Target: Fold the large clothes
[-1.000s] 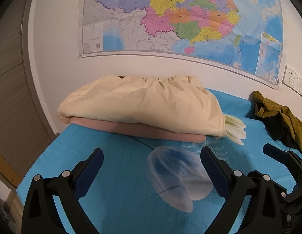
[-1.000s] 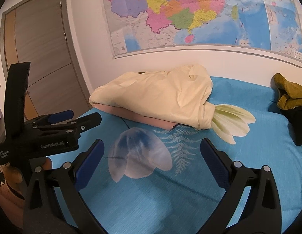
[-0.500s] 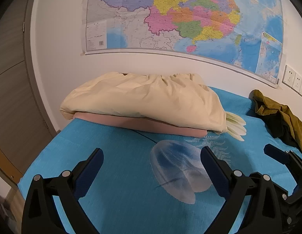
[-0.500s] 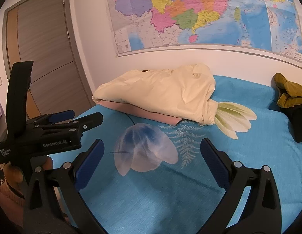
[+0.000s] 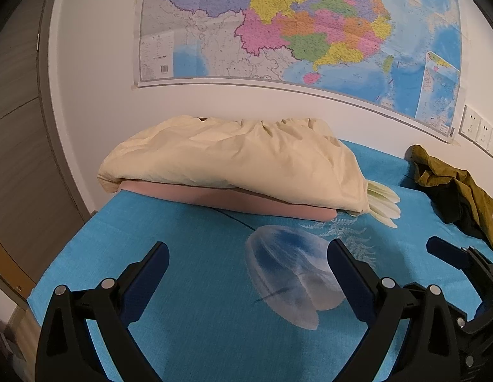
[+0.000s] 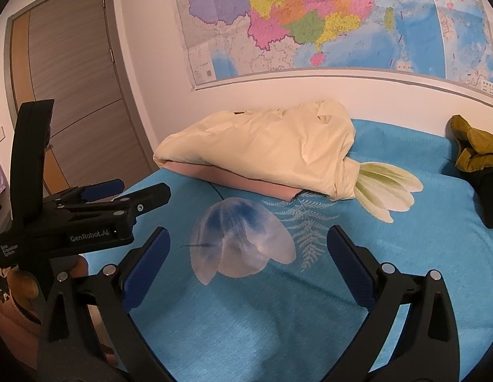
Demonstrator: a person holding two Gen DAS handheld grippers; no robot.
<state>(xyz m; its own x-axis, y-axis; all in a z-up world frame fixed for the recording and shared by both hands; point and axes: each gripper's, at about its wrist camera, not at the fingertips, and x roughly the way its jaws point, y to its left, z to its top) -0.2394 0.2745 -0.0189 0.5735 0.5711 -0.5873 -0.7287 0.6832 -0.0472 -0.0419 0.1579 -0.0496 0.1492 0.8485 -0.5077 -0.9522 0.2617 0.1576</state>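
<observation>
An olive and black garment (image 5: 453, 184) lies crumpled at the far right of the blue bed; it also shows at the right edge of the right wrist view (image 6: 472, 156). My left gripper (image 5: 246, 251) is open and empty above the bed's front left part. My right gripper (image 6: 246, 235) is open and empty above the middle of the bed. Both are well short of the garment. The left gripper's body shows at the left of the right wrist view (image 6: 87, 219); the right gripper's body shows at the lower right of the left wrist view (image 5: 462, 267).
A cream bundle of bedding (image 5: 233, 156) lies on a pink pad (image 5: 246, 200) at the bed's far side against the wall. The blue bedsheet (image 6: 310, 318) has jellyfish and leaf prints. A map (image 5: 294, 22) hangs on the wall. A door (image 6: 71, 89) stands at left.
Both grippers have pulled back and lifted slightly, so the bedding and bed sit a little lower and farther in view. Both stay open.
</observation>
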